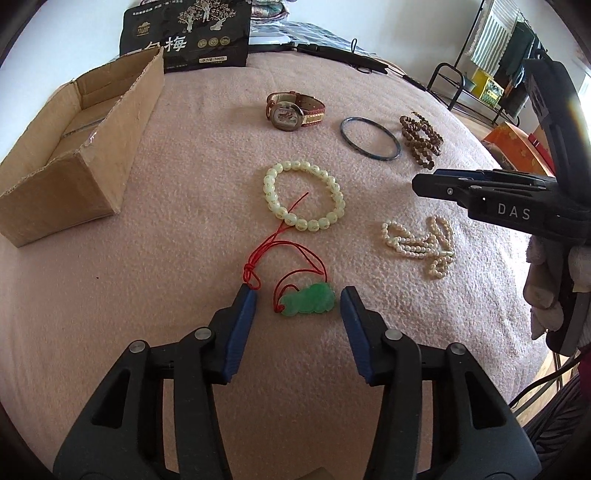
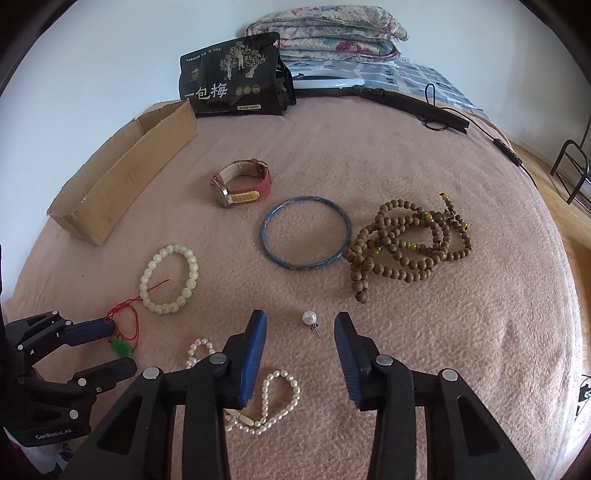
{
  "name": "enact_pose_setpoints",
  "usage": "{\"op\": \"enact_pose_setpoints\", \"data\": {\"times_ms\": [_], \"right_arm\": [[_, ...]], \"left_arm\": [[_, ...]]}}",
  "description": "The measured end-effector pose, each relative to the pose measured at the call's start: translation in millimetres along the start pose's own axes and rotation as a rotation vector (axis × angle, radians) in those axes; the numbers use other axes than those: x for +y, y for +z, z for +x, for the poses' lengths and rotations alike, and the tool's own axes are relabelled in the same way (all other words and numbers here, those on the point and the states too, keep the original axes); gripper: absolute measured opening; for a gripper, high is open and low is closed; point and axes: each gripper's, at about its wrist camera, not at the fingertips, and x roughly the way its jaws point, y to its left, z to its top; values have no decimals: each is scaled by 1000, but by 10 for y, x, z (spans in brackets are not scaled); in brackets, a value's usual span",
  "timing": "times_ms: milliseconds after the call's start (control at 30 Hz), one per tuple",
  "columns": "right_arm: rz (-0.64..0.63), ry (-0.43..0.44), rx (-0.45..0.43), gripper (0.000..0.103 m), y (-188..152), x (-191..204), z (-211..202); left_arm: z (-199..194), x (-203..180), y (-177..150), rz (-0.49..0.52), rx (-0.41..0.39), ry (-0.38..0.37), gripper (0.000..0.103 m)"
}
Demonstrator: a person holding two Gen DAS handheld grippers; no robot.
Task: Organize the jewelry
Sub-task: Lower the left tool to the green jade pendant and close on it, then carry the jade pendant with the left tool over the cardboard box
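Note:
Jewelry lies on a pink blanket. My left gripper (image 1: 298, 299) is open, its pads on either side of a green jade pendant (image 1: 308, 300) on a red cord (image 1: 280, 251). Beyond it lie a pale bead bracelet (image 1: 303, 195), a watch (image 1: 291, 110), a blue bangle (image 1: 369, 138), brown wooden beads (image 1: 421, 140) and a pearl necklace (image 1: 424, 240). My right gripper (image 2: 300, 325) is open, with a pearl earring (image 2: 309, 318) between its fingertips. The pearl necklace (image 2: 266, 402) lies partly under its left finger. The left gripper (image 2: 107, 347) shows there around the pendant (image 2: 122, 347).
An open cardboard box (image 1: 74, 147) stands at the left; it also shows in the right wrist view (image 2: 122, 184). A black snack bag (image 2: 232, 77), folded quilts (image 2: 328, 33) and a black cabled device (image 2: 410, 103) lie at the back. A metal rack (image 1: 476, 85) stands off the bed to the right.

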Motion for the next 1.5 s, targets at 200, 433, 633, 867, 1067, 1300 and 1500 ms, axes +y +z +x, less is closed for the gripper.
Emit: {"op": "enact_pose_setpoints", "data": {"times_ms": [200, 433, 633, 867, 1067, 1300, 1500], "right_arm": [[-9, -12, 25, 31, 8, 8, 116], [-12, -24, 41, 20, 16, 16, 179], [-11, -36, 48, 7, 35, 32, 189], [-1, -22, 21, 6, 70, 33, 63], [16, -15, -17, 6, 123, 39, -106], [10, -17, -53, 6, 176, 117, -279], [15, -14, -80, 6, 201, 158, -403]], "left_arm": [[10, 37, 14, -9, -1, 5, 38], [21, 40, 13, 1, -6, 19, 31], [4, 87, 17, -16, -4, 2, 29], [-81, 183, 10, -48, -7, -4, 28], [-232, 281, 26, -77, -42, -1, 28], [-491, 318, 60, -72, -108, 8, 28], [-732, 348, 132, -64, -171, 12, 28]]}}
